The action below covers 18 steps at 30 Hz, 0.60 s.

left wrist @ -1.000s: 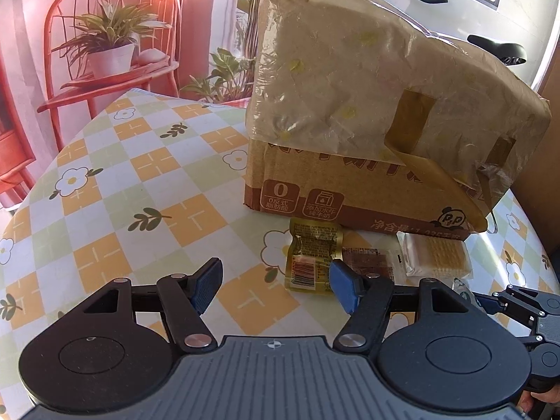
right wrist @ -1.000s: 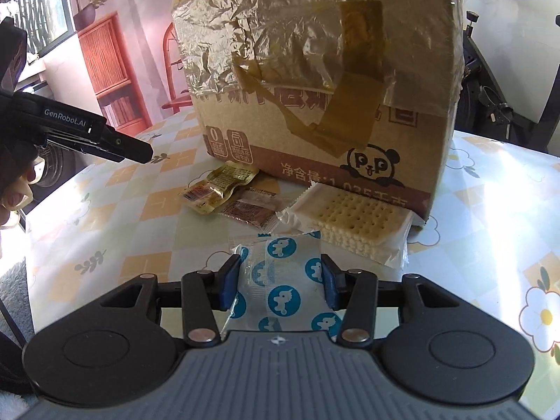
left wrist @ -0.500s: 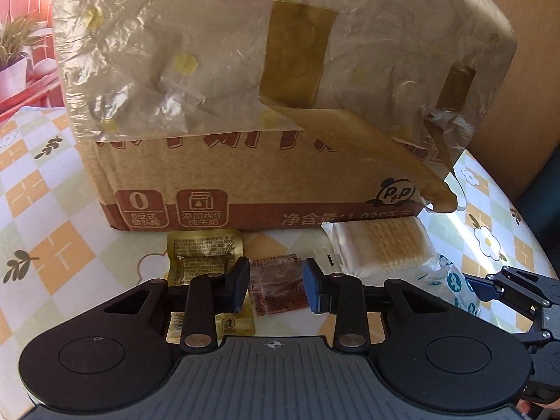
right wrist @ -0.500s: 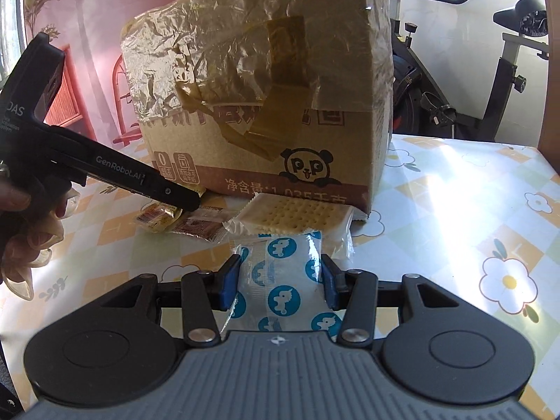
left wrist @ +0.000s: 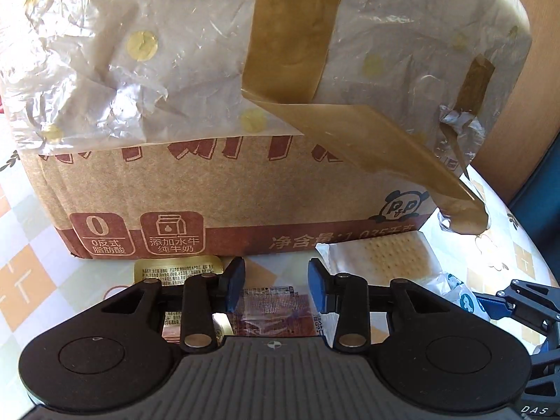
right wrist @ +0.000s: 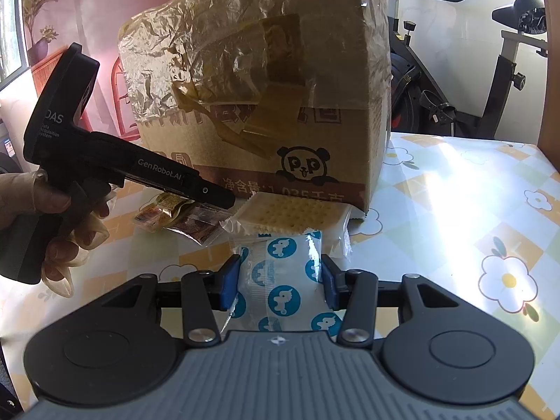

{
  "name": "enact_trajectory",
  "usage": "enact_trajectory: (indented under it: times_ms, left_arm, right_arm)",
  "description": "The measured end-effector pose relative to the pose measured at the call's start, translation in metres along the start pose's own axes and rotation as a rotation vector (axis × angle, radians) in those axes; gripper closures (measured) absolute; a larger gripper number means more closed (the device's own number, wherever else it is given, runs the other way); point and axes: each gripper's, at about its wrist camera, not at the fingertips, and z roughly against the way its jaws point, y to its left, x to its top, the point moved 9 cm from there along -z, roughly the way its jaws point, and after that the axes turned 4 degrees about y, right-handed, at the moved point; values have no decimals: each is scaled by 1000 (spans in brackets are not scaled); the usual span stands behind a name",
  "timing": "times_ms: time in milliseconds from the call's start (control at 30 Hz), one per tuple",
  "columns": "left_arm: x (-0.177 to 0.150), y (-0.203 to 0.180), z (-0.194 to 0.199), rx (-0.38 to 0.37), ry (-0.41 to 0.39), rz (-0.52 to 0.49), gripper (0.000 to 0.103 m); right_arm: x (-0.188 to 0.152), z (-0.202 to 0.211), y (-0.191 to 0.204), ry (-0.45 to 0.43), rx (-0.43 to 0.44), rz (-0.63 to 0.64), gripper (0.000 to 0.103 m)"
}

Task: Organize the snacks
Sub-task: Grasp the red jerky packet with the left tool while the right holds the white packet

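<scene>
Left wrist: my left gripper (left wrist: 274,288) is spread over the brown packet (left wrist: 276,311), dead ahead, long axis along the fingers; right gripper (right wrist: 280,281) pinches the blue-dotted packet (right wrist: 285,287).

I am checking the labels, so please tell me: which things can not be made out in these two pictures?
- Cardboard box contents: walls and plastic wrap hide them, both views.
- Brown packet: left gripper body covers its near part; grip unclear.
- Gold packet print: too small, right wrist view.
- White-blue packet: lower end behind right gripper.
</scene>
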Motion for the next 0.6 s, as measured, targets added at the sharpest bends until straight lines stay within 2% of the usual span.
enact_trajectory:
  times_ms: [167,500,600]
  left_arm:
    - [-1,0,-1,-10,1,-1,60]
    - [-29,-3,21,-26,34,4,56]
    - [-38,-7,25,-30,44,-23,49]
  right_arm:
    - [0,0,-1,0,1,-3,54]
    - [0,0,-1,1,7,-7,54]
    - [0,-1,-2,1,10,-14,54]
